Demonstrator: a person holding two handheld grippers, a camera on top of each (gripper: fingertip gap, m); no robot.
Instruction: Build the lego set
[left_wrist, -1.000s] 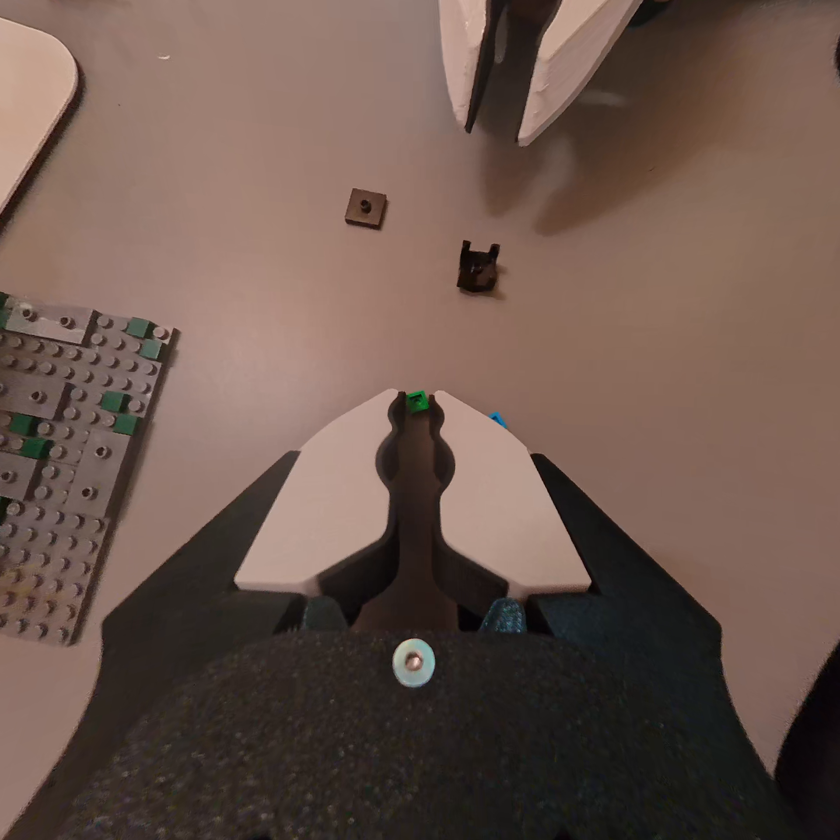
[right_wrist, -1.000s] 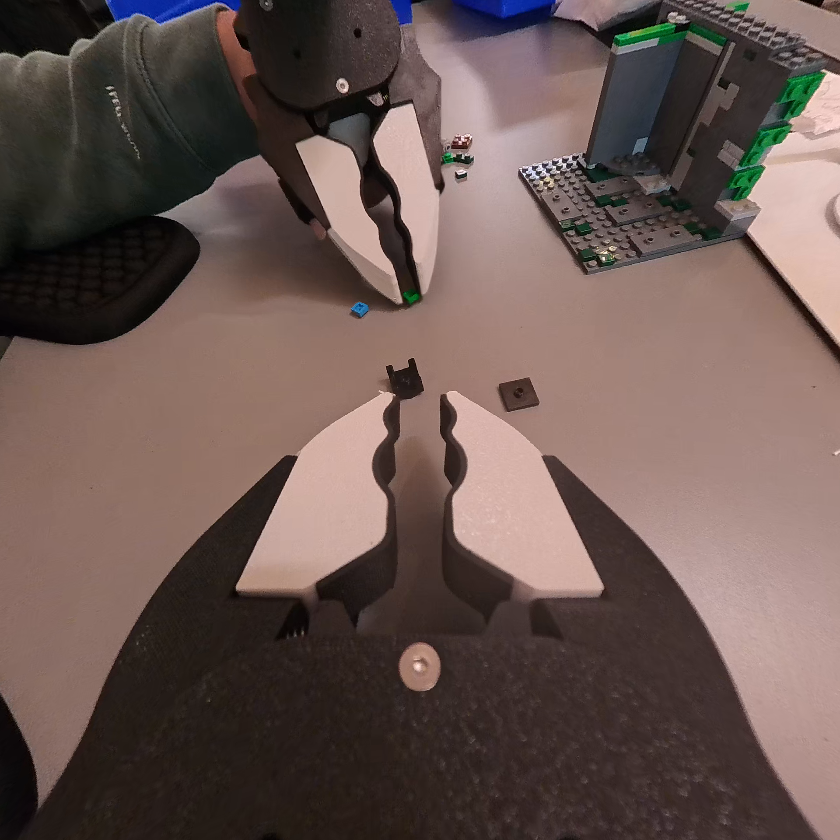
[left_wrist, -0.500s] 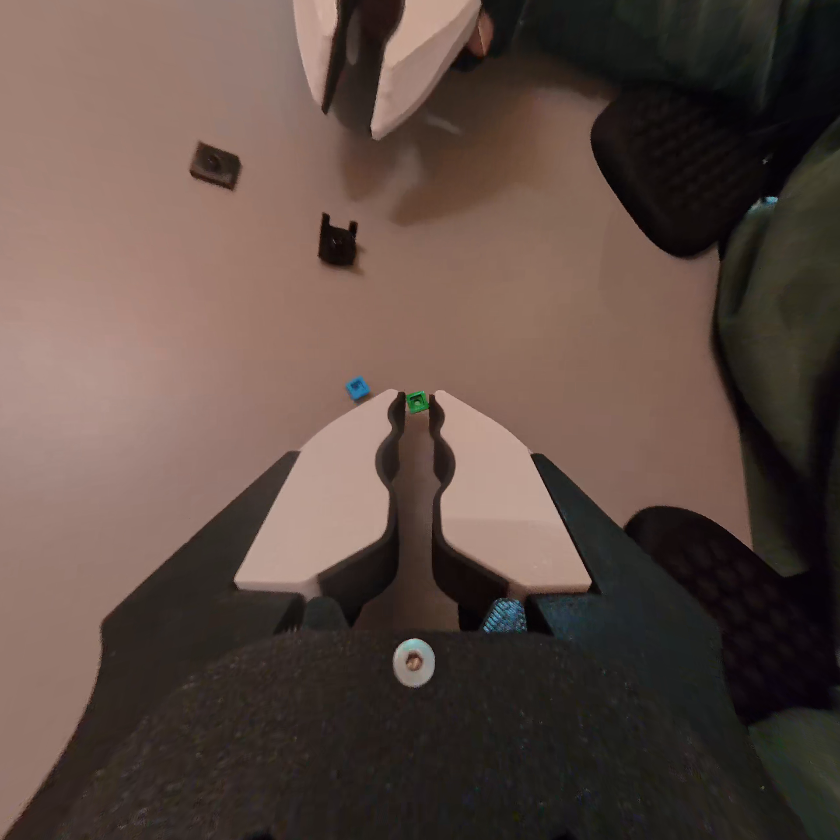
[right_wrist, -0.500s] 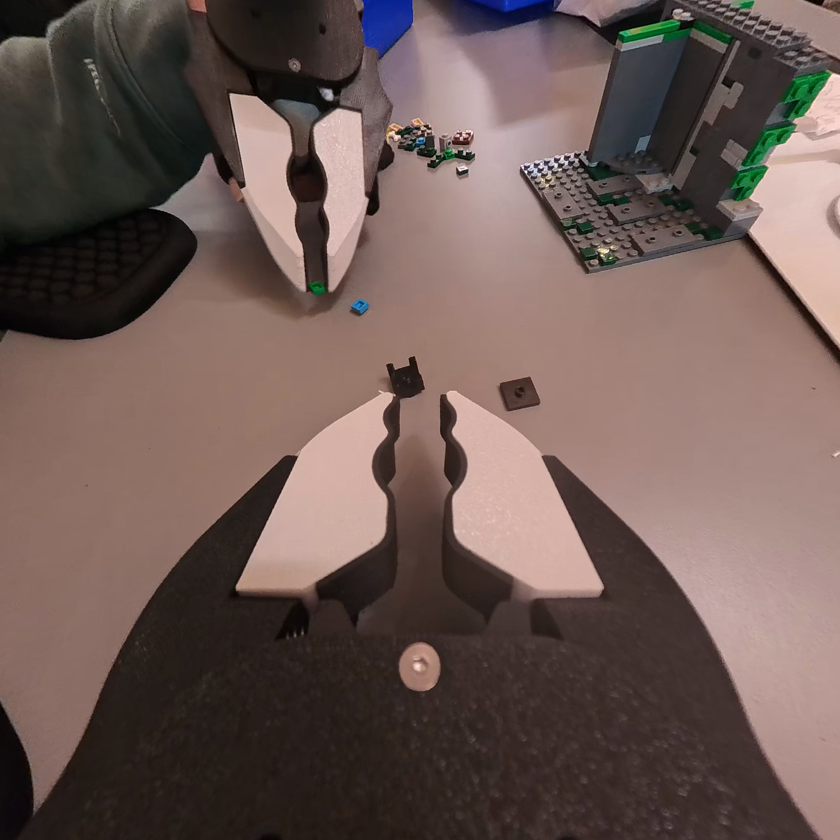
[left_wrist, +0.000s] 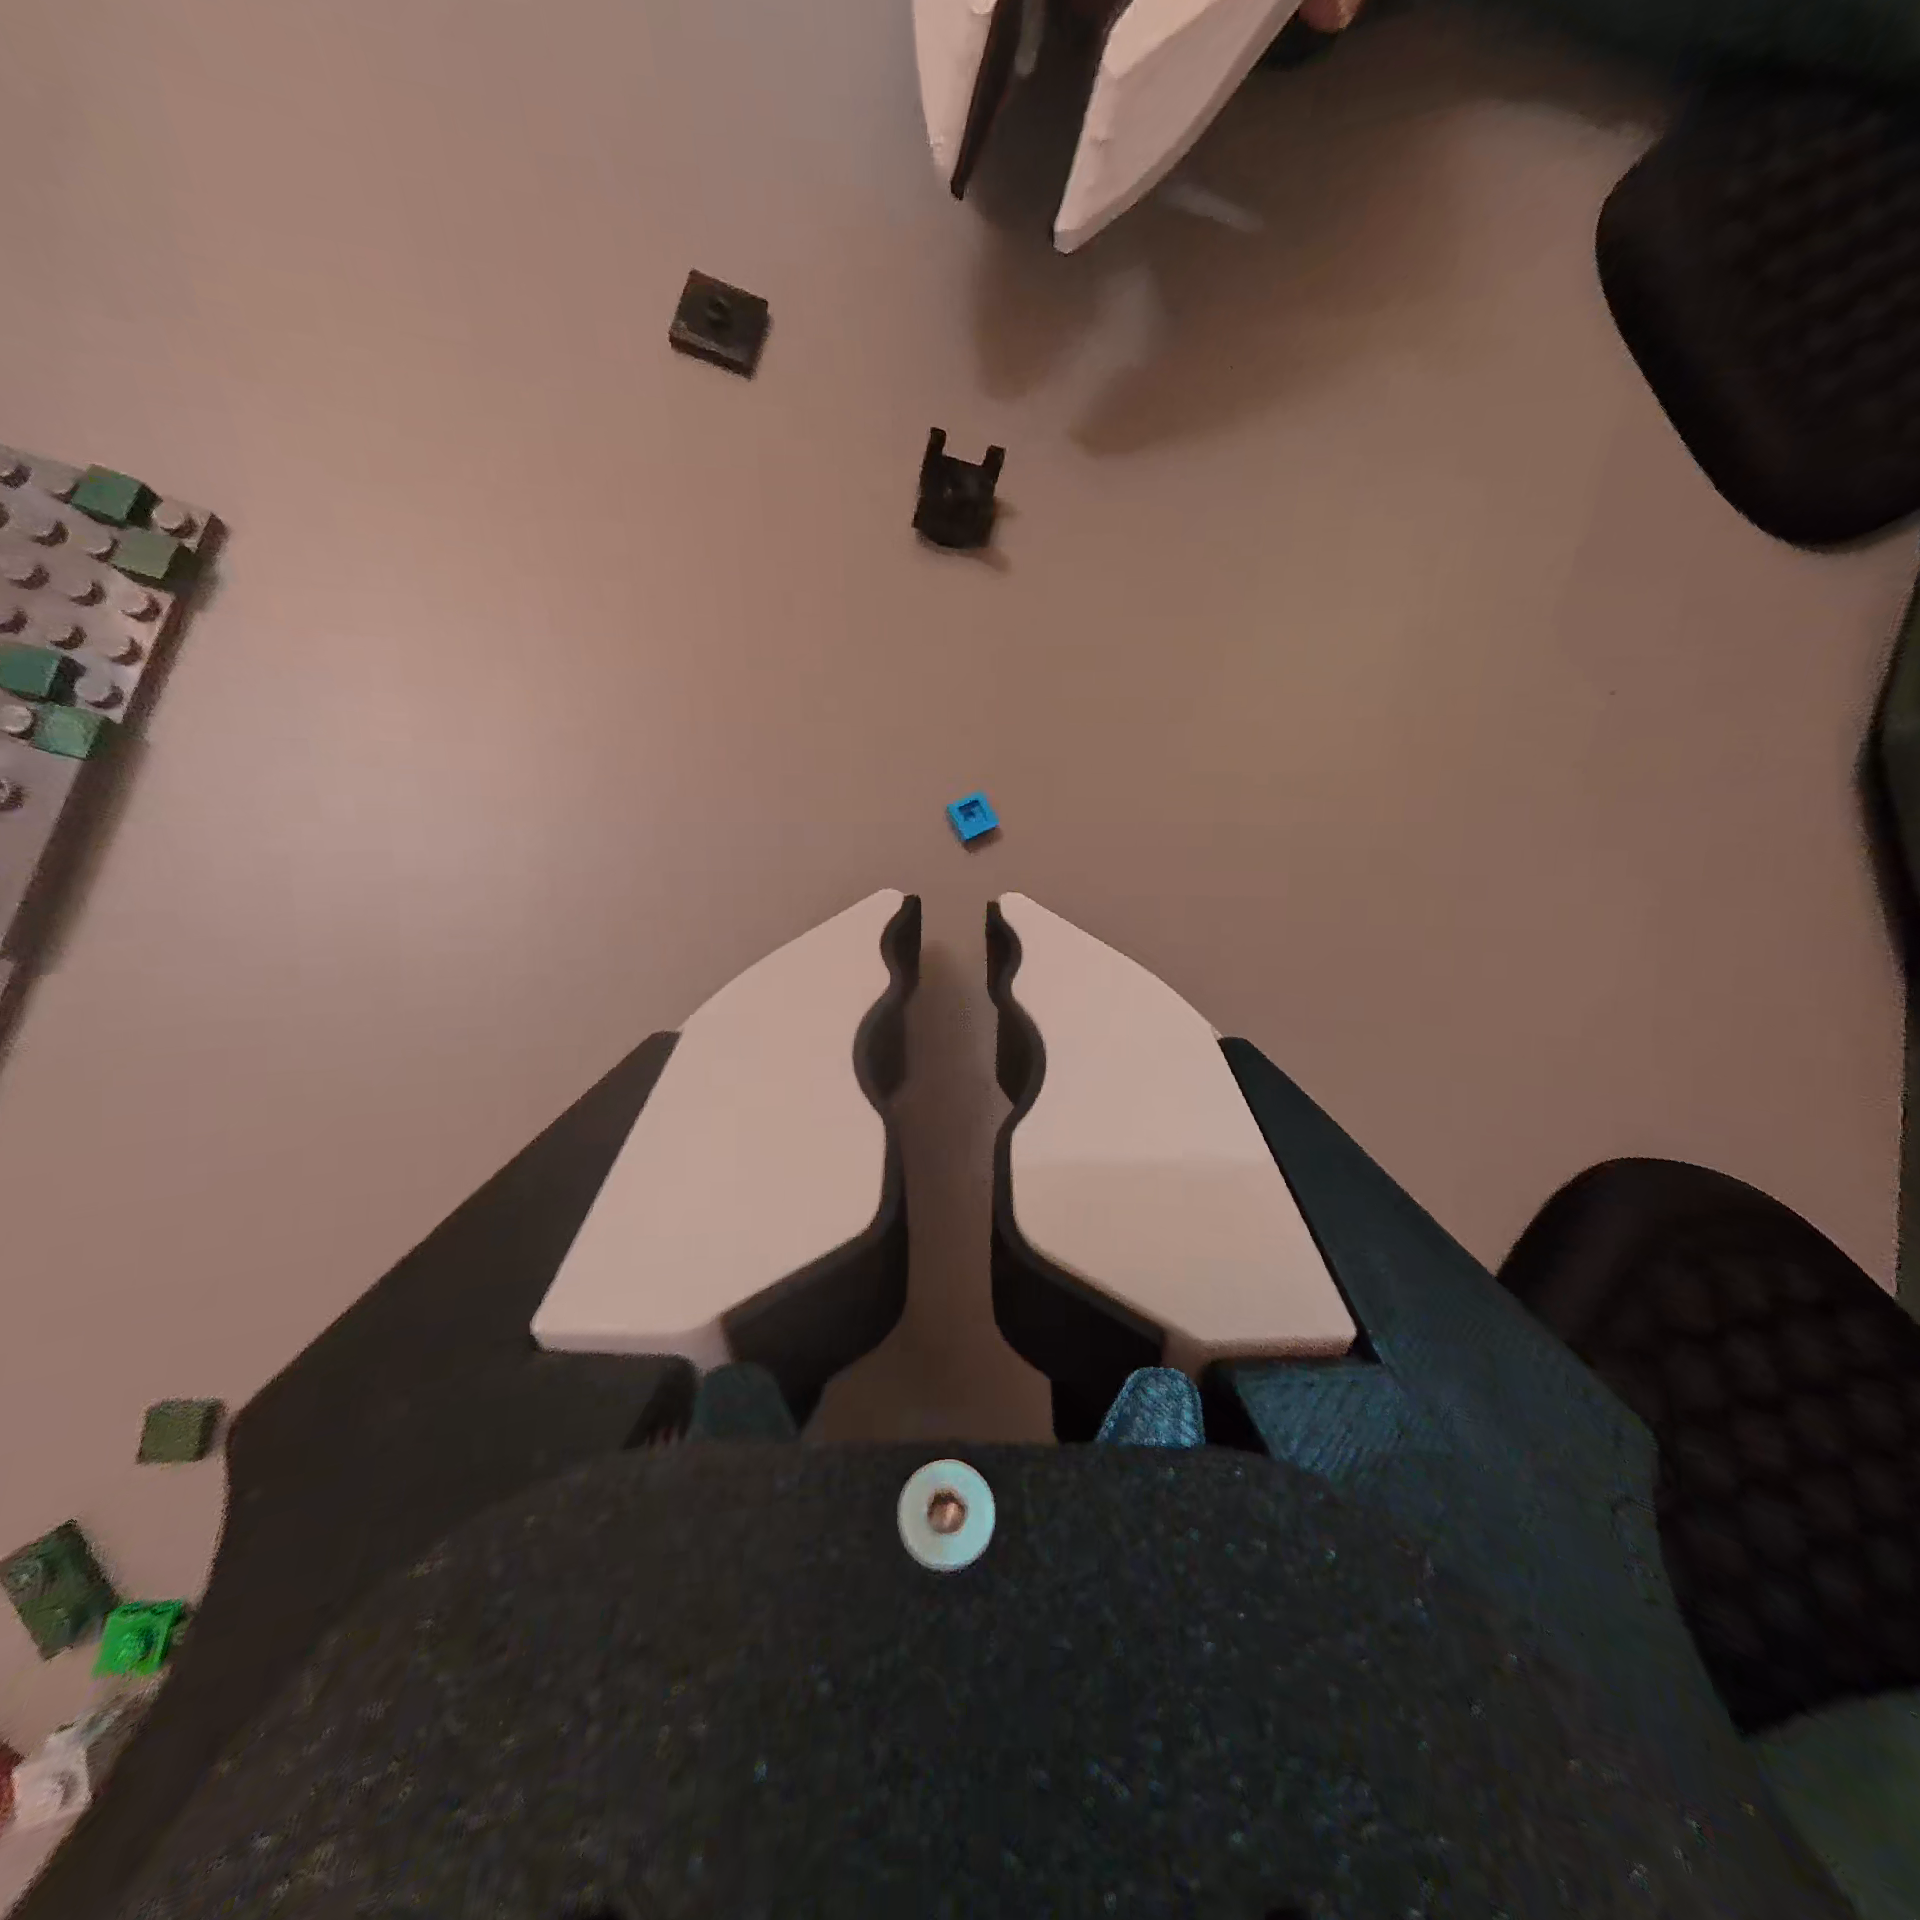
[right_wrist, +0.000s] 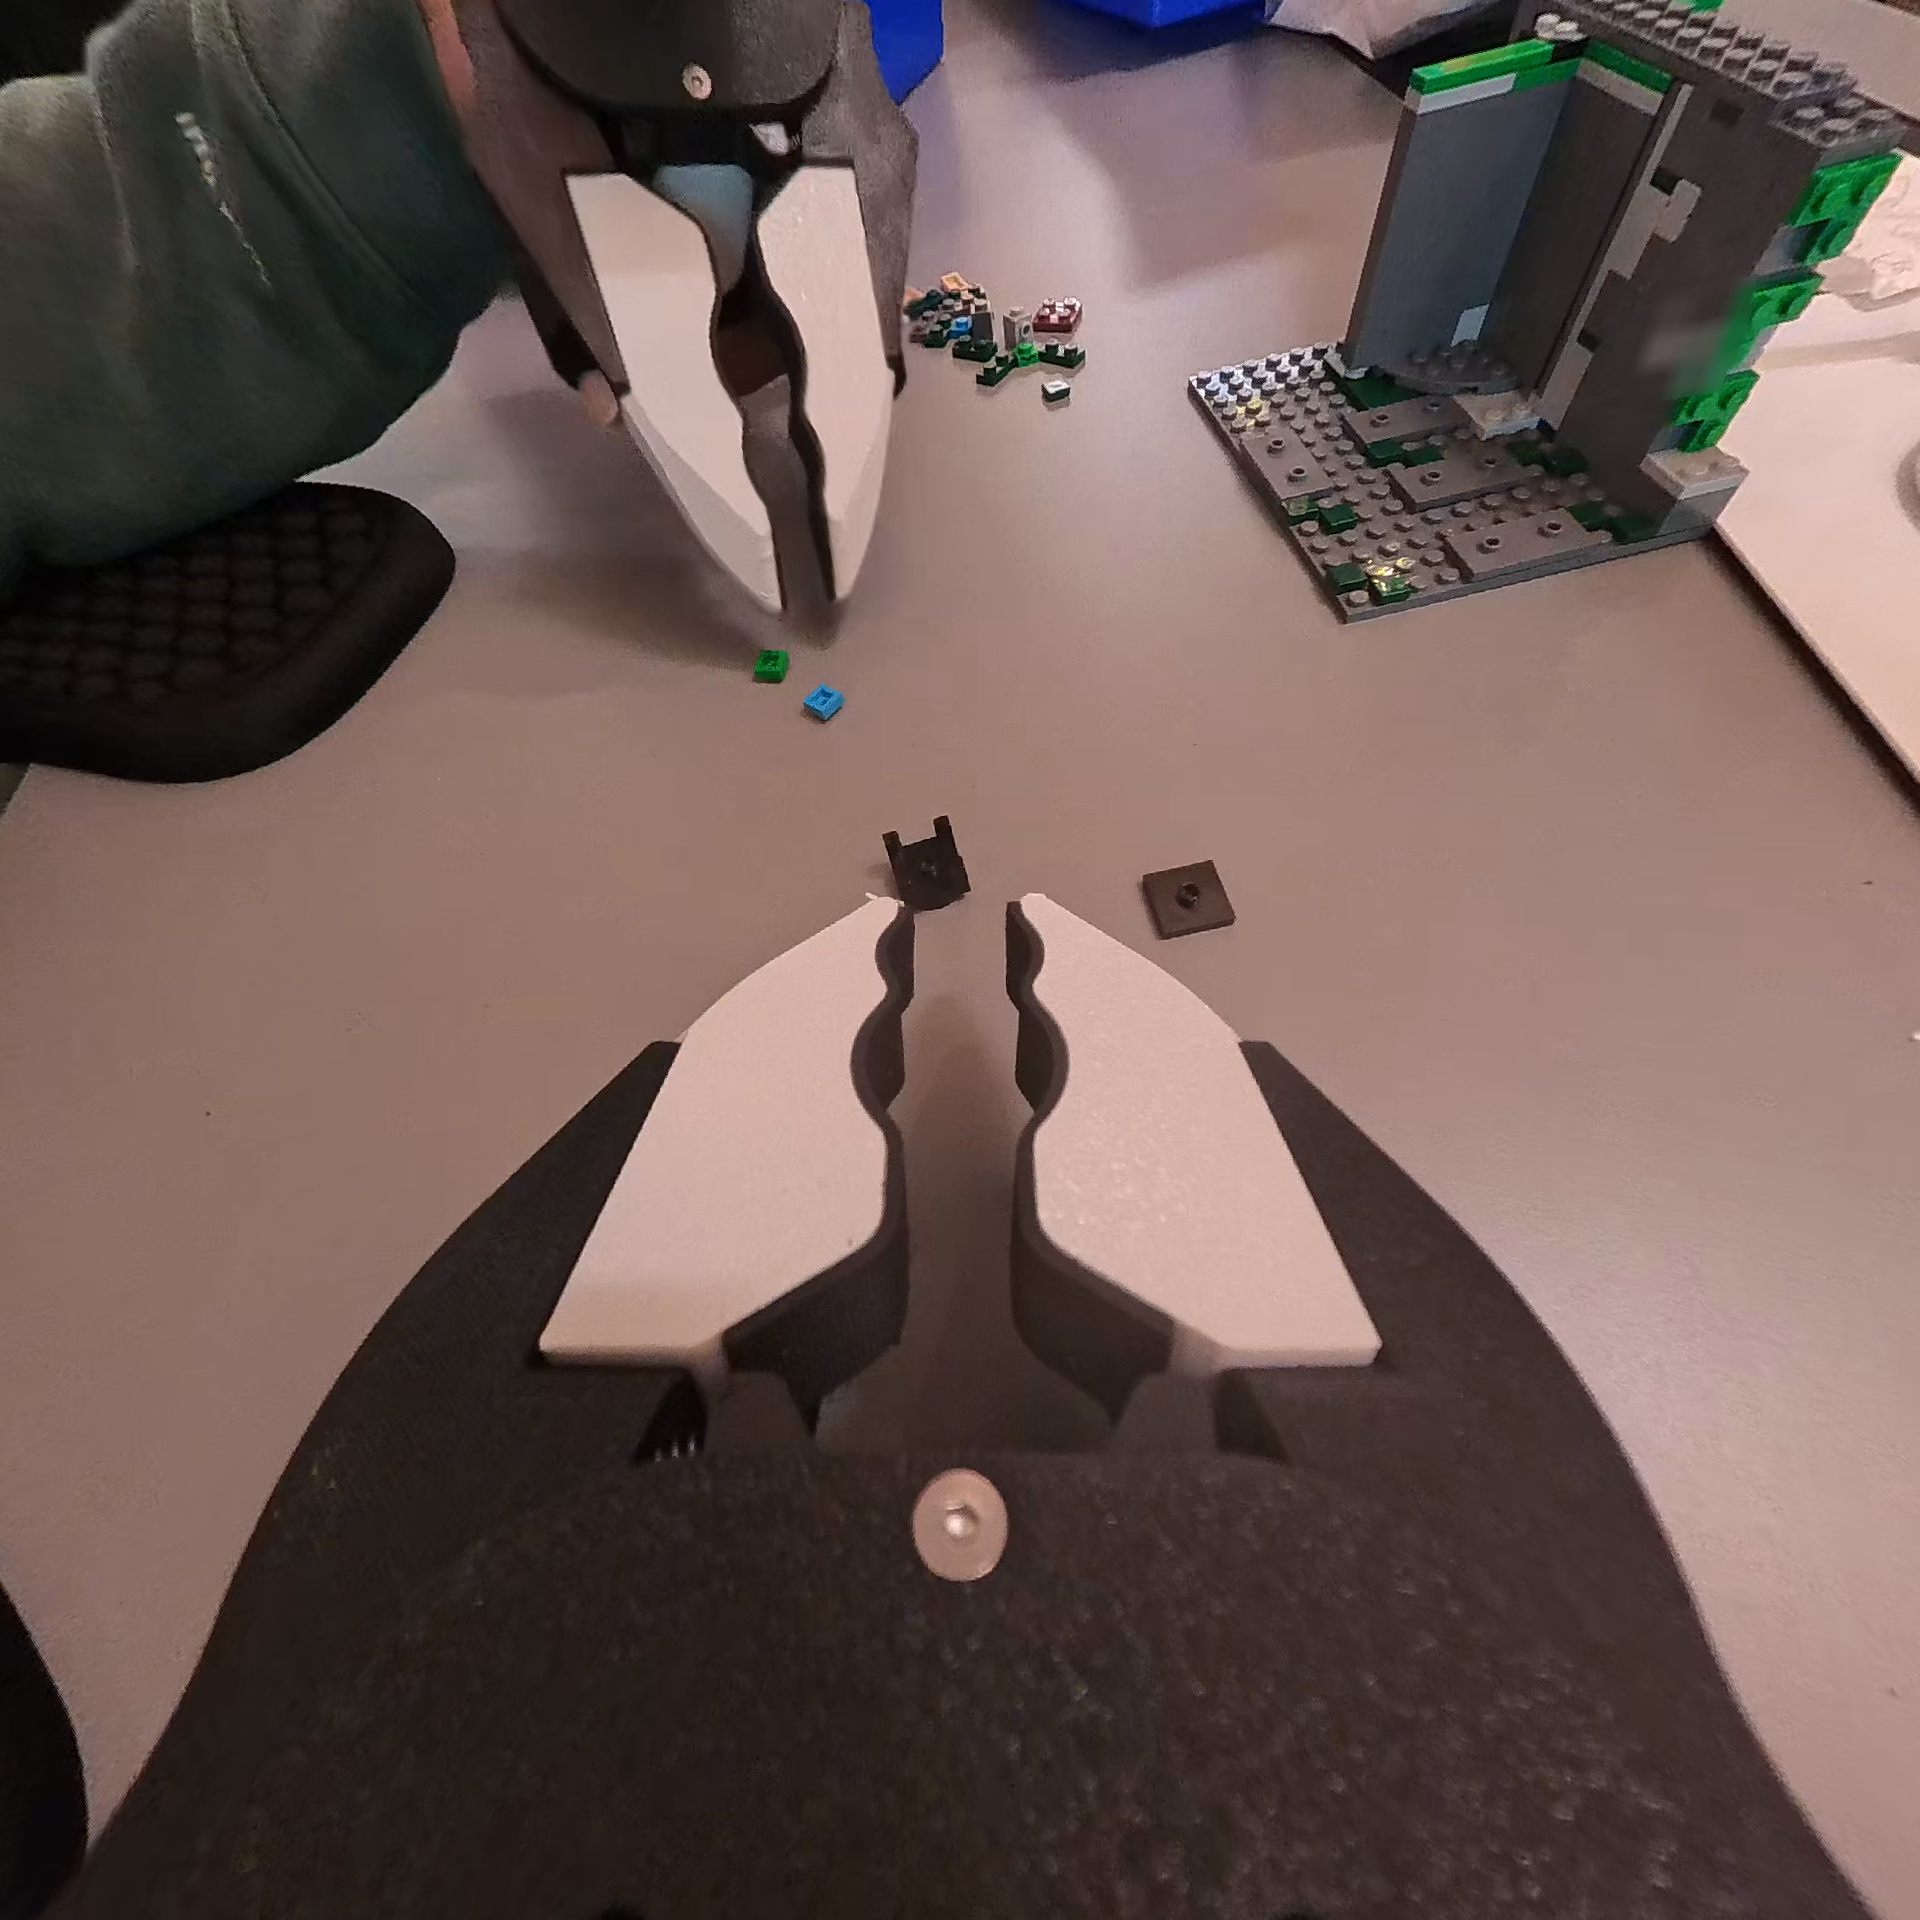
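My left gripper (right_wrist: 805, 603) has its fingers slightly parted and empty; the green piece (right_wrist: 770, 665) lies just below its tips, the blue piece (right_wrist: 823, 702) beside that. My right gripper (right_wrist: 954, 909), fingers apart and empty, sits near the black clip piece (right_wrist: 927, 868). Regrasping such a tiny piece risks flicking it across the tabletop (right_wrist: 1351, 935).

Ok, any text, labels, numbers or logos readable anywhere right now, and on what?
Green sleeve: one small pale print, too small and warped to read.
Lego build: no writing visible.
Loose bricks: no writing visible.
Left hand-held gripper and right hand-held gripper: no markings visible.
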